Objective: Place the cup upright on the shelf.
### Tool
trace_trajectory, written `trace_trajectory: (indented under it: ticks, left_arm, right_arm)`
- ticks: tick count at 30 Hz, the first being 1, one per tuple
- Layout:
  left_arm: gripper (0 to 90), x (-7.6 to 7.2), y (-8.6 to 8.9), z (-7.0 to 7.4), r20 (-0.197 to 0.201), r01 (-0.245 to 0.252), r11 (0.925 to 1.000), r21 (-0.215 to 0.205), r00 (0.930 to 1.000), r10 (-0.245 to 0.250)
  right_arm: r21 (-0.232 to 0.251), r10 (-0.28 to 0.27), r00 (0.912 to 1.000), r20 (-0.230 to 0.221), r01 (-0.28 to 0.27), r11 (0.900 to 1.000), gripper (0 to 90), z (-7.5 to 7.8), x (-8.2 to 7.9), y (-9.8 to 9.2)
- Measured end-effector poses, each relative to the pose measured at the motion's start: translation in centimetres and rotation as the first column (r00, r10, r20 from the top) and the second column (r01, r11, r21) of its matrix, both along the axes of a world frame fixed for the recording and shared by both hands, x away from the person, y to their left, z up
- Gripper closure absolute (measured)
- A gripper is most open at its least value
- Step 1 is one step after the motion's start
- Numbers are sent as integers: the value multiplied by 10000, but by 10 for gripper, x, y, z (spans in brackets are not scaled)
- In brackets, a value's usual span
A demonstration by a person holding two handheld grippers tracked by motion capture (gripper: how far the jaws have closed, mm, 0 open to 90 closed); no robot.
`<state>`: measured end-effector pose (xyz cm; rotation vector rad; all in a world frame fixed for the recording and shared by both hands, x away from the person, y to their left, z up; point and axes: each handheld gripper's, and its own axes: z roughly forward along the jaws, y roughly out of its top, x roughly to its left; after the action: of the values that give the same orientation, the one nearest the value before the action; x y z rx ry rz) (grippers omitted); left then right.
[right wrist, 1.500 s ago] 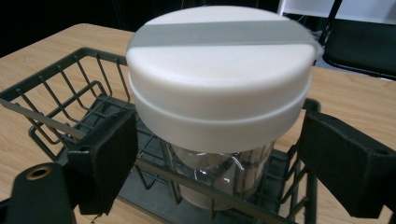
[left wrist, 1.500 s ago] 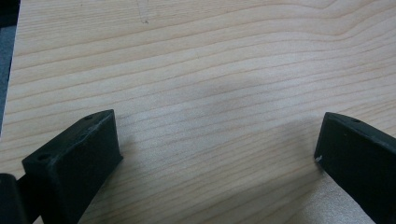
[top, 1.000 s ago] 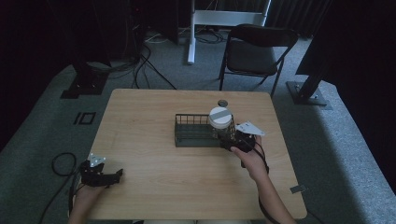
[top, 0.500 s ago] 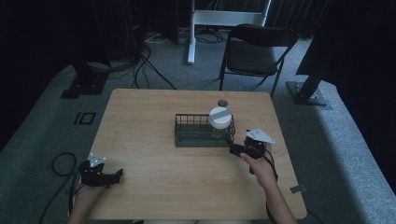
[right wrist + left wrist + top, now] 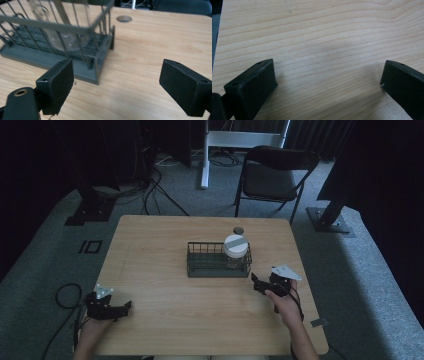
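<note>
Idle describes the left gripper (image 5: 122,307), parked at the near-left corner of the counter (image 5: 165,250): in its own view its jaws stand wide apart over bare wood grain, with nothing between them or nearby. Toward the middle of the counter stands the wire basket (image 5: 206,270), a low dark rack with upright bars and a solid base. A clear jar (image 5: 235,251) with a white lid stands upright inside the basket at its right end, so the placing looks done. A small round hole (image 5: 238,230) in the counter lies just beyond the basket. To the right, the right gripper (image 5: 256,282) sits near the basket's near-right corner but apart from it, jaws spread and holding nothing. In the right gripper view the basket (image 5: 57,37) fills the upper left, its corner post just past the left jaw, and the jar's glass (image 5: 53,35) shows blurred behind the bars, well forward of the gap between the jaws. Judging from this, the jar is delivered and released; what is left is likely only bringing the right hand back to rest.
</note>
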<state>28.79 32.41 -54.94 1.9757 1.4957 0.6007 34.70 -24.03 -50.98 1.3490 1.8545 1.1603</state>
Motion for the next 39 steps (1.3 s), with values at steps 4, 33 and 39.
trace_trajectory:
  ticks: [4, 33, 39]
  left_arm:
    - [2, 0, 0, 0, -1, -1, 10000, 0, 10000, 1]
    - [2, 0, 0, 0, 1, 0, 10000, 2, 10000, 0]
    - [2, 0, 0, 0, -1, -1, 10000, 0, 10000, 1]
  right_arm:
    - [-34, -218, 9995, -224, 217, 9998, 122, -6, -1, -7]
    - [-946, -903, 9713, -2198, 709, 9930, 123, -38, -13, -60]
    - [-1223, -567, 9679, -2449, 272, 9921, 124, -42, -16, -60]
